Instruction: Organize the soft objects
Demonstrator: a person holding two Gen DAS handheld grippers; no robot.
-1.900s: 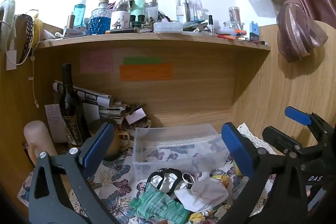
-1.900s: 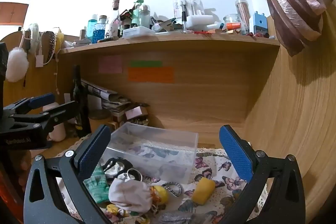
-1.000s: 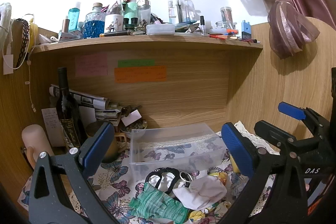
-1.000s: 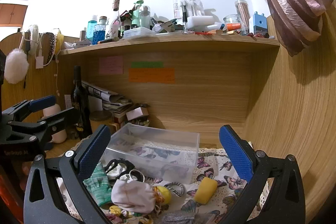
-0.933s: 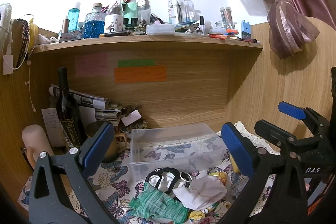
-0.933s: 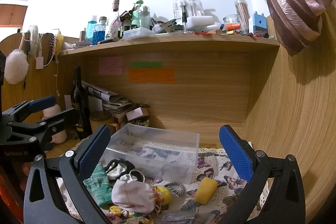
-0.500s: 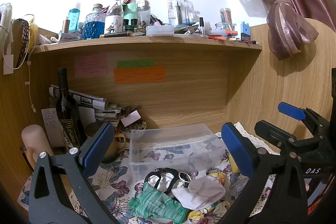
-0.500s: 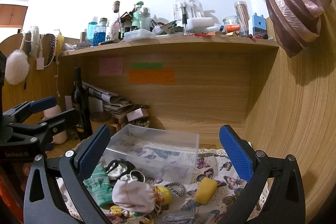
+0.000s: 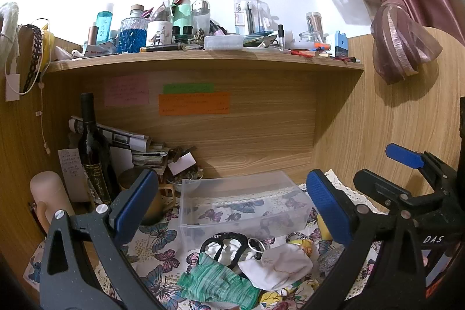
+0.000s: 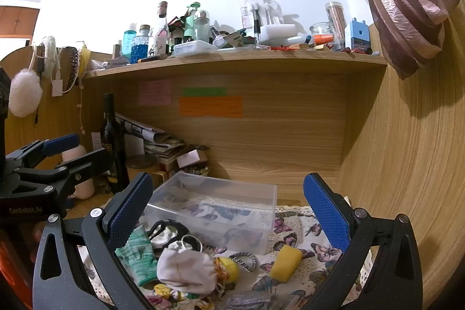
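From the left wrist view, little had changed over the last two seconds: the camera had drifted back and up slightly, and the pile of soft things lay as before, so no sorting had begun. The left gripper was released, jaws wide apart and holding nothing. The clear plastic box sat between the fingers, farther in, with nothing in it but the butterfly cloth showing through. Nearer than the box lay the green knitted cloth, the white pouch to its right, and a black-rimmed piece just behind them, all below and ahead of the open jaws.

From the right wrist view, the scene had likewise held steady. The right gripper was also released and empty. The box stood ahead between its fingers; the white pouch, green cloth and yellow sponge lay nearer, untouched. The first pick seemingly remained ahead.
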